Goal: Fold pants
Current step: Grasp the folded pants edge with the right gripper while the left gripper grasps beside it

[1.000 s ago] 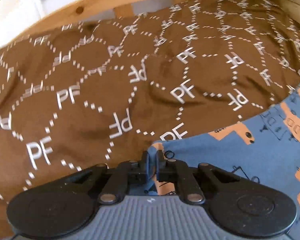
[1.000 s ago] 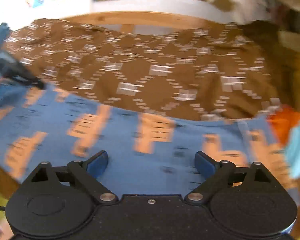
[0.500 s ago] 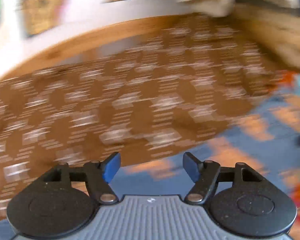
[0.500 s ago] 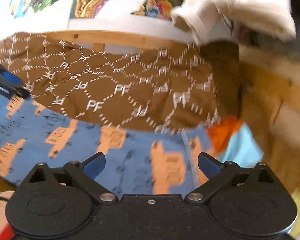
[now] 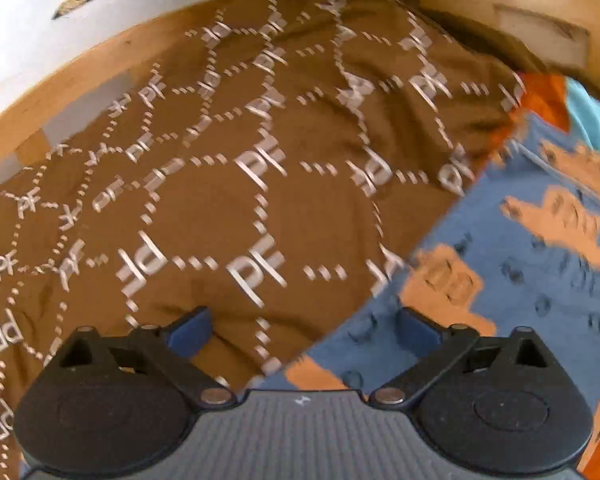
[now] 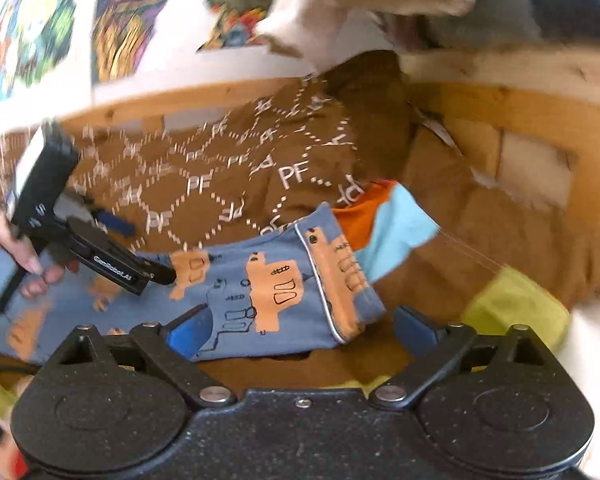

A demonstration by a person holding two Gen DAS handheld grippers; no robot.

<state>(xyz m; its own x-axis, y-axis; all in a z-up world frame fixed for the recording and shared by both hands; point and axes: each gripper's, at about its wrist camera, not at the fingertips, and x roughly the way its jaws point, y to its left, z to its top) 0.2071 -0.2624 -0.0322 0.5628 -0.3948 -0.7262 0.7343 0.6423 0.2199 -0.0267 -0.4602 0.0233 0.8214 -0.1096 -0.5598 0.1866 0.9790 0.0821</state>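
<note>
The blue pants (image 6: 260, 300) with orange vehicle prints lie flat across a brown "PF" patterned cover (image 6: 220, 184). In the left wrist view the pants (image 5: 520, 280) fill the right side. My left gripper (image 5: 304, 330) is open and empty, hovering over the pants' edge and the cover (image 5: 240, 200). It also shows in the right wrist view (image 6: 148, 248), held by a hand above the pants' left part. My right gripper (image 6: 300, 330) is open and empty, just above the pants' near right end.
An orange and light blue garment (image 6: 384, 220) lies under the pants' right end. A yellow-green cloth (image 6: 516, 312) lies at the right. A wooden frame (image 6: 520, 112) borders the cover. A cream cloth (image 6: 360, 0) hangs above.
My left gripper let go of the pants' corner, opened, and swung right. My right gripper stayed open and moved toward the pants' right end.
</note>
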